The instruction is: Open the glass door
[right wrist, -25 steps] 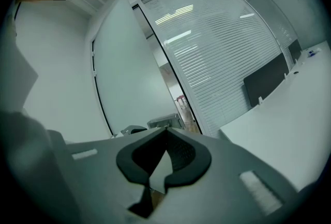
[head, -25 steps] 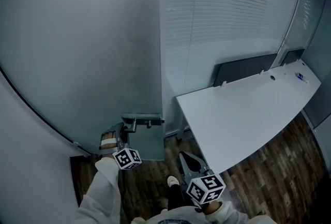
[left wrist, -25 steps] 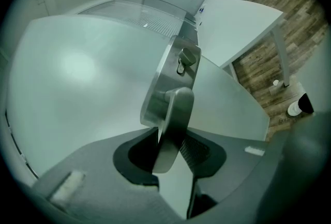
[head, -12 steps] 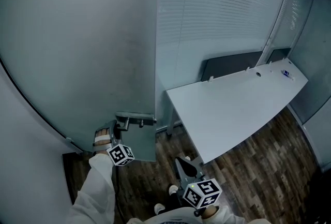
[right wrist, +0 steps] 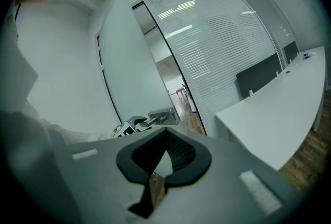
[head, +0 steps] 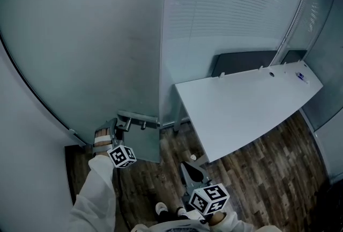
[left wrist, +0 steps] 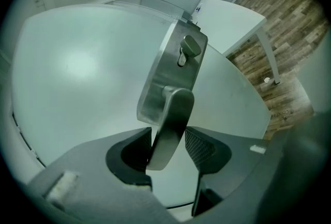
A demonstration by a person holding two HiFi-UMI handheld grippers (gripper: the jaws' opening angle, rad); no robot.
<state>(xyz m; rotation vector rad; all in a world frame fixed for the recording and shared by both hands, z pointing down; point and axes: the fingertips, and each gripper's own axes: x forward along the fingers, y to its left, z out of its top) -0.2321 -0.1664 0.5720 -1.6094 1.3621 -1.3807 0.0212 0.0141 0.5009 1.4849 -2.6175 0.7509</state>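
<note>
Blinds point(head: 230, 11) and a wood floor point(head: 268, 172) framed the room, where the glass door point(head: 80, 54) stood ajar just off the left end of the desk point(head: 246, 107). Its metal handle point(left wrist: 170, 124), at the door's free edge, lay between the jaws of the left gripper point(left wrist: 169, 137), which had just been opening and stood wide, no longer clamping it. The right gripper point(right wrist: 165, 132) hung off the desk's near edge, jaws together and empty.

The head view looks steeply down from overhead onto the glass door point(head: 80, 54) and white desk point(head: 246, 107). The left gripper view faces the door handle point(left wrist: 168, 130) close up, between its jaws; the right gripper view shares handle and desk, well beyond its jaws.
</note>
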